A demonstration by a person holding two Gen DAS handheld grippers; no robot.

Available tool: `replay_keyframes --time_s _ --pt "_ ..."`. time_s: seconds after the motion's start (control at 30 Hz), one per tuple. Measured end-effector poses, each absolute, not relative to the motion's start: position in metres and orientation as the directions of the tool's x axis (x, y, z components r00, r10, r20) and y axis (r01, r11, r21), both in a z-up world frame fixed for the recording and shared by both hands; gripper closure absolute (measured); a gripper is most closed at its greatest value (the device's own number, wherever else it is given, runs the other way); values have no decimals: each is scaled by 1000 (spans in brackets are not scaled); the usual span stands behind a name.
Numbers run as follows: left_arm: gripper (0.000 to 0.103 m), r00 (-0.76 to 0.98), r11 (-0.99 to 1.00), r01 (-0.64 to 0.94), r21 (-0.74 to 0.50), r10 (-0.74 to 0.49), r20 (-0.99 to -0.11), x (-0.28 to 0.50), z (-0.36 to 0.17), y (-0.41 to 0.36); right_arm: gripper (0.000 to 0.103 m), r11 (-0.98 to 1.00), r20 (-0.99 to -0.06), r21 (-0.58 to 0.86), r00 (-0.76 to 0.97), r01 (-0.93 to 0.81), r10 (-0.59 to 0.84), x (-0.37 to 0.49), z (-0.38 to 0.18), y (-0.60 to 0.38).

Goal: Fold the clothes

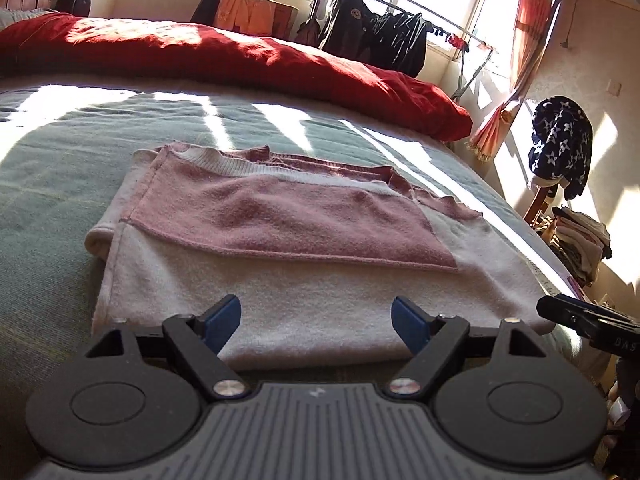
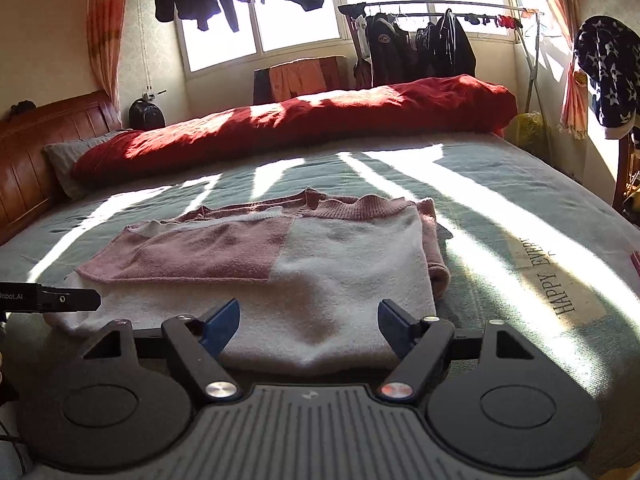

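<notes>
Nearest each lens, blue-padded jaws set wide and empty: left gripper (image 1: pixel 316 322) and right gripper (image 2: pixel 308 324) poised just over the near hem of a folded pink-and-white knitted sweater (image 1: pixel 280 248), apparently clear of it. Spread flat on the grey-green bed cover (image 1: pixel 52 168), long axis left to right, ribbed collar toward the red duvet (image 2: pixel 304 120). From the right wrist only, wooden headboard (image 2: pixel 36 152) and "HAPPY EVERY" lettering (image 2: pixel 548 276); from the left only, stacked clothes (image 1: pixel 580 240).
</notes>
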State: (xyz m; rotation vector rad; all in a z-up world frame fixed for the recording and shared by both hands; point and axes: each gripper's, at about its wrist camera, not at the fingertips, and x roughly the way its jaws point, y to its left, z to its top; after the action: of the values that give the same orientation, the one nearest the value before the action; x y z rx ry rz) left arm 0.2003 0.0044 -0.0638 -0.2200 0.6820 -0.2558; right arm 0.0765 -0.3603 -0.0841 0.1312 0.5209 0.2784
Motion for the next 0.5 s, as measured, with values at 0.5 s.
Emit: replay_keyframes --time_s 0.5 --pt "20 742 943 87 -322 -277 -611 219 -64 4 21 927 -523 198 765 -320 376 91 -92 -350"
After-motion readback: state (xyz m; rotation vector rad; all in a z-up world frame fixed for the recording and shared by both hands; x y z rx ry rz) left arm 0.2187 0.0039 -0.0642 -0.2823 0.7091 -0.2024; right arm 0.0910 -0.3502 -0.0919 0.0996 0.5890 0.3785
